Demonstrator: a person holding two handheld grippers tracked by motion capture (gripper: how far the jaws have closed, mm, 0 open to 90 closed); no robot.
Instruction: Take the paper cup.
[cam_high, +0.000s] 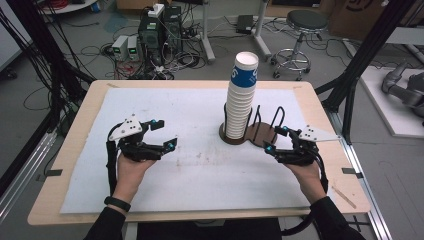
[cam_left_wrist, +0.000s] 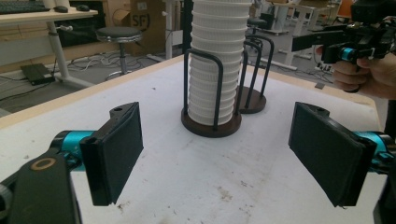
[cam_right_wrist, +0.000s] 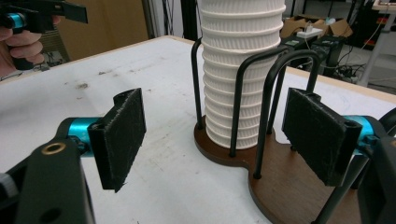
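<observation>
In the high view, the stack of paper cups stands in the centre of the frame, in the left ring of a brown wire cup holder on the white mat. The left gripper at centre left and the right gripper at centre right both have jaws released, grasping nothing.

Robotics lab, tangled cables, computer towers, stool

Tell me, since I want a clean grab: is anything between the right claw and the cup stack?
Yes. The holder's black wire hoops stand in front of the cup stack on the right claw's side. Higher up, the stack rises clear of them.
</observation>
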